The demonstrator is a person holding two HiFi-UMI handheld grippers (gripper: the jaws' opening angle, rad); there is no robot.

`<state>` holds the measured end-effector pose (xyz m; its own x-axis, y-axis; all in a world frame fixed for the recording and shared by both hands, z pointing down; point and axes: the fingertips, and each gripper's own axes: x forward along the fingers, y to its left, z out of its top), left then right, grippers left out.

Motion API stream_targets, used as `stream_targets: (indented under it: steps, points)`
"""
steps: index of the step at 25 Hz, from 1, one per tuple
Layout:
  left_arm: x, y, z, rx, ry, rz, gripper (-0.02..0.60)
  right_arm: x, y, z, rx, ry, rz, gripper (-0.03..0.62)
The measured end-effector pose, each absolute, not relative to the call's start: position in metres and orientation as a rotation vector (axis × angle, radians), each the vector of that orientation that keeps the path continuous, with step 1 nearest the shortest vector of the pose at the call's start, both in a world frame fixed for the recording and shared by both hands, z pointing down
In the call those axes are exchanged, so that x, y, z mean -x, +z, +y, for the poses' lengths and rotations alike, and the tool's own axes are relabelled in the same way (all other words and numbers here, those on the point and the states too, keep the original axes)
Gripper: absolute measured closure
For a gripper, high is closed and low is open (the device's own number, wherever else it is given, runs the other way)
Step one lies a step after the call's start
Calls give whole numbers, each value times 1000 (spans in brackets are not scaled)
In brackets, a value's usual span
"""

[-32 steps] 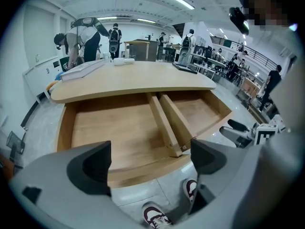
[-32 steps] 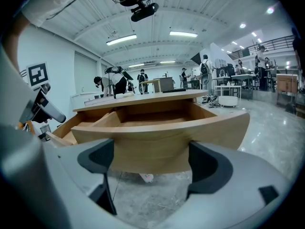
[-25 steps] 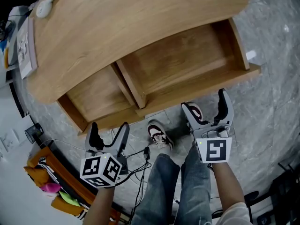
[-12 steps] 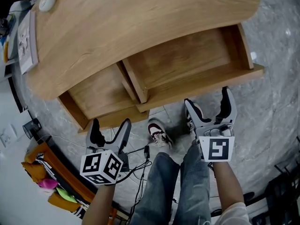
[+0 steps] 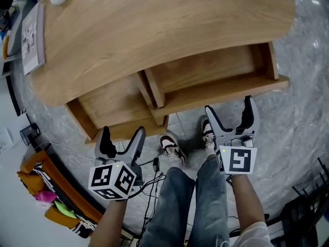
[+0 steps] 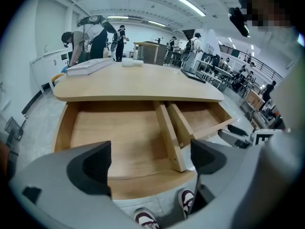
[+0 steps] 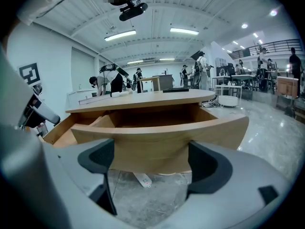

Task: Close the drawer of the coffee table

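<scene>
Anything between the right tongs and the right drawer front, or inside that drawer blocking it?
Nothing visible. The right drawer looks empty in the head view, and the open right tongs face its front panel with only air between.

Blue jeans point(image 5: 177, 202) — maroon-and-white sneakers point(image 5: 171, 148)

Bright even light from ceiling strip lights point(image 7: 120, 35), soft shadows, sheen on floor point(image 7: 274, 123), fisheye bending, dark corners
</scene>
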<state>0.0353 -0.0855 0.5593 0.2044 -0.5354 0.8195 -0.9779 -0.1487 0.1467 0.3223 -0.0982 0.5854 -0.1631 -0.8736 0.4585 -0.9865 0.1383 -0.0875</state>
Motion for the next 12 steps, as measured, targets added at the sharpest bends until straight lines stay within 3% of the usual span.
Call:
stream_targets:
  steps: [12]
  points:
    - [-24,557,-92,-1725,750,-1471,60,-323,586,-125,-1815,544,-2110,103]
